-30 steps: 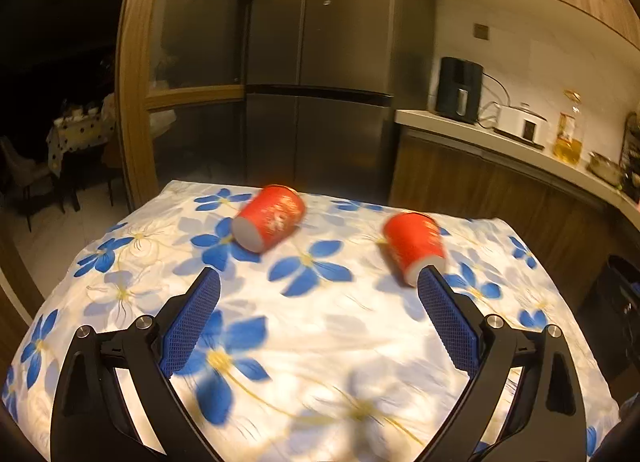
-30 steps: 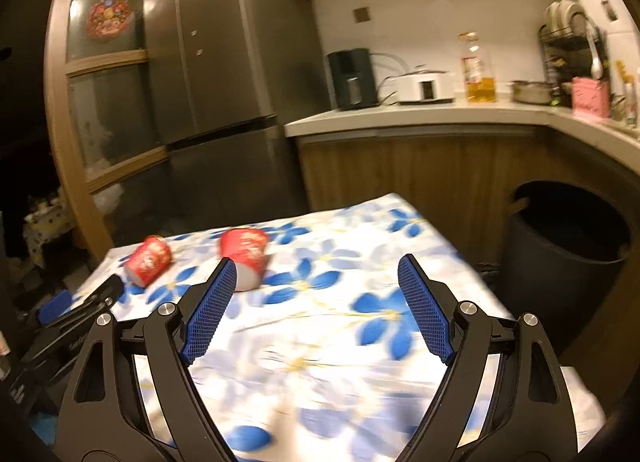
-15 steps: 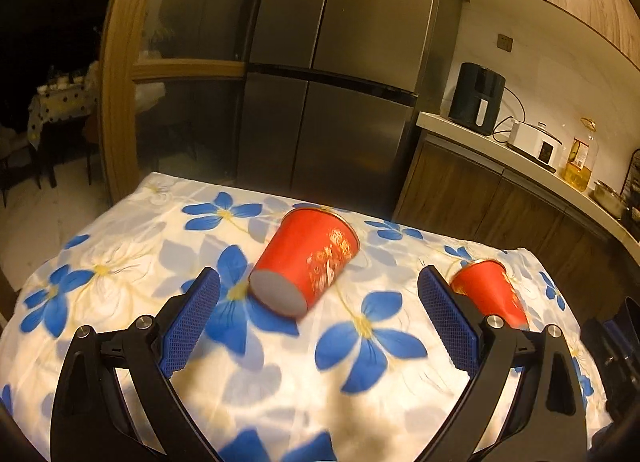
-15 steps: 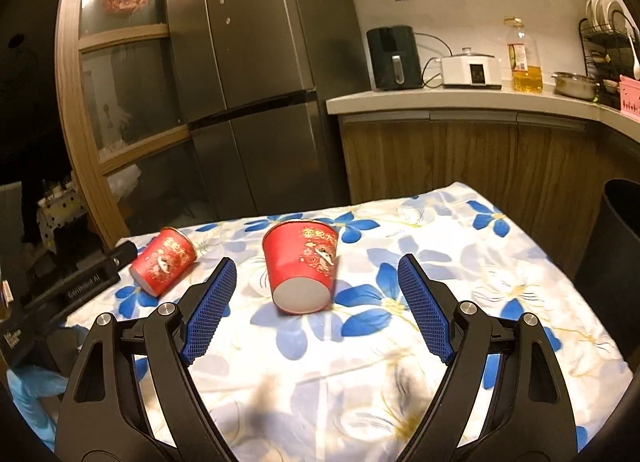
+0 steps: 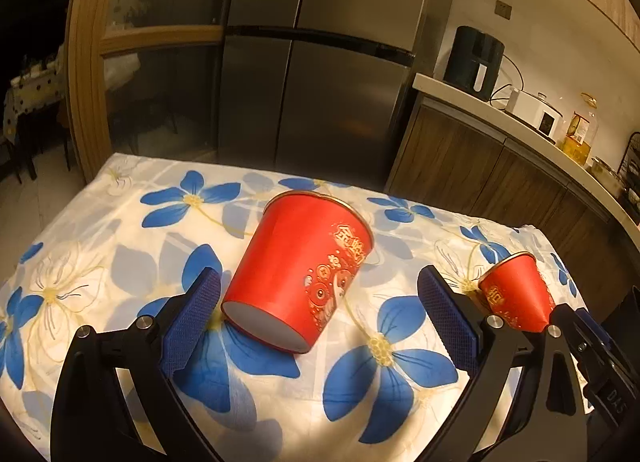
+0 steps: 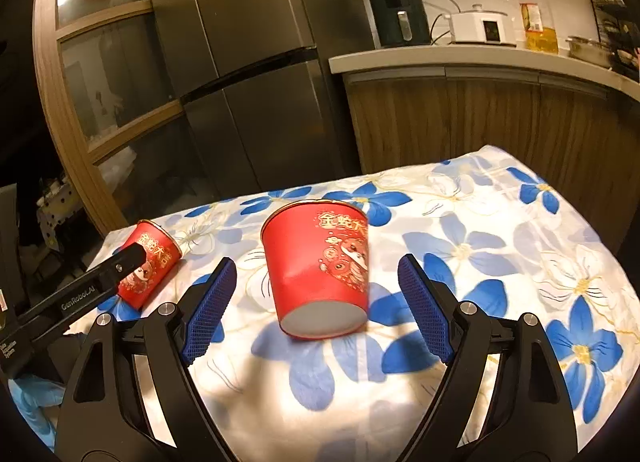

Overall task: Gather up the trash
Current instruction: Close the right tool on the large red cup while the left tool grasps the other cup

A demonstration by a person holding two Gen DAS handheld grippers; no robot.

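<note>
Left gripper (image 5: 318, 310) gapes wide, grasping nothing; 1 red paper cup (image 5: 300, 274) lies tipped between its pads, base at 6 o'clock. Right gripper (image 6: 314, 304) is likewise released around the other cup (image 6: 320, 266). 2 cups lie on the floral tablecloth (image 6: 500, 246), insides unseen.

Warm, dim light fell on a flowered tablecloth (image 5: 120, 246), with a steel fridge (image 6: 256, 74), a wood-fronted counter (image 6: 460, 62) and a glazed wooden door (image 5: 88, 74) behind.
</note>
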